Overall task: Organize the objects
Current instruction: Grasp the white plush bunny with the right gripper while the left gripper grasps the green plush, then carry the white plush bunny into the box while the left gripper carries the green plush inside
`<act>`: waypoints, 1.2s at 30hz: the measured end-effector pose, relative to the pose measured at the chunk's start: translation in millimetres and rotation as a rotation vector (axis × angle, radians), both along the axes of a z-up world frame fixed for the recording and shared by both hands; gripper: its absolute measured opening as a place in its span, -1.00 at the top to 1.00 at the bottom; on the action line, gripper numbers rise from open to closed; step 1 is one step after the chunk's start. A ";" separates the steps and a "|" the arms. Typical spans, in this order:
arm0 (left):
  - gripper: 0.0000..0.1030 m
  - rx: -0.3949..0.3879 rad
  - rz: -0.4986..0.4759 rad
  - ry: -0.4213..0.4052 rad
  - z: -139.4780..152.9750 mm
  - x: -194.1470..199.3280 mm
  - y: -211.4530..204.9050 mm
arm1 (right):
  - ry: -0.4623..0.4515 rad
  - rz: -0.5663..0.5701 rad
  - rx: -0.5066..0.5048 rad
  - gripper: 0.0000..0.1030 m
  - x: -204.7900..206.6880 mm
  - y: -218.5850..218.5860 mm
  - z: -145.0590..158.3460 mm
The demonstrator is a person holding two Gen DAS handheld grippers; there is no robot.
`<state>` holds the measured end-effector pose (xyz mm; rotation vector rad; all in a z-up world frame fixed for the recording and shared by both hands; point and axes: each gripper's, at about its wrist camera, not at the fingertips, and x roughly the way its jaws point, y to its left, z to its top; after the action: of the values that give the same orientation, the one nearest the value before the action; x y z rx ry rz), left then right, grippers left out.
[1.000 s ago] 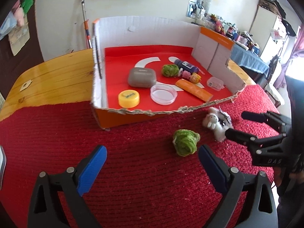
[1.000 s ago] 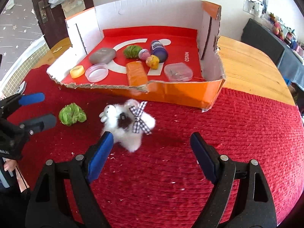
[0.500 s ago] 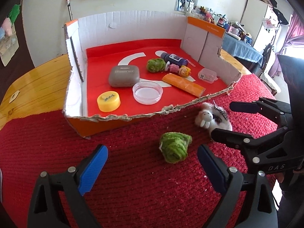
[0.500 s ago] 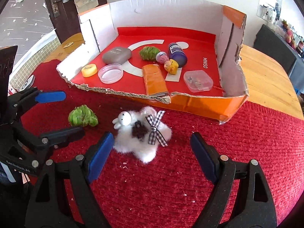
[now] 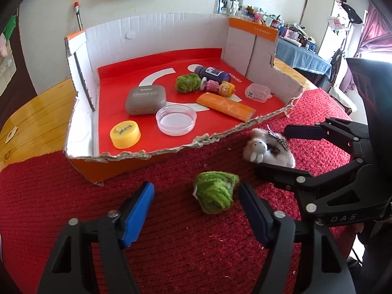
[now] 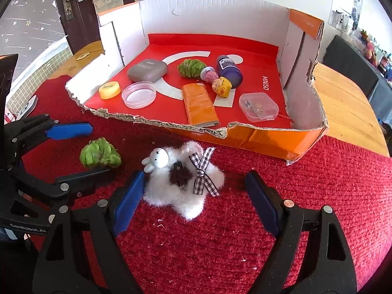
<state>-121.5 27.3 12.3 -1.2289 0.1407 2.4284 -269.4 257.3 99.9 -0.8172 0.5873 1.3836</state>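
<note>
I'm closing left gripper (image 5: 196, 205) jaws around green yarn ball (image 5: 215, 191) on red mat, pads not yet touching; ball at 12 o'clock. Right gripper (image 6: 193, 196) open, straddling white plush bunny (image 6: 183, 178).

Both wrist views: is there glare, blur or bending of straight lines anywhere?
Left wrist view: the window at far right is blown out white, the torn orange cardboard box has bowed walls, and the corners are dark. Right wrist view: sharp and evenly lit, daylight sheen on the bare wooden table, same fisheye bending.
</note>
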 end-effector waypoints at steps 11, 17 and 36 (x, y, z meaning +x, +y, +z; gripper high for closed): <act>0.44 0.069 -0.022 -0.011 3.4 1.7 -2.6 | -0.021 0.045 0.027 -0.07 -10.5 -6.3 -1.3; 0.44 0.078 -0.019 0.015 13.7 8.9 -4.1 | 0.033 0.036 0.043 -0.05 -7.0 -17.1 7.1; 0.44 0.085 -0.015 0.042 25.9 15.9 -6.0 | 0.037 0.034 0.080 -0.04 -15.0 -31.3 22.7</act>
<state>-105.6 21.3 38.2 -1.1366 0.0573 2.4223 -284.5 226.0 122.6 -0.7419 0.5456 1.4468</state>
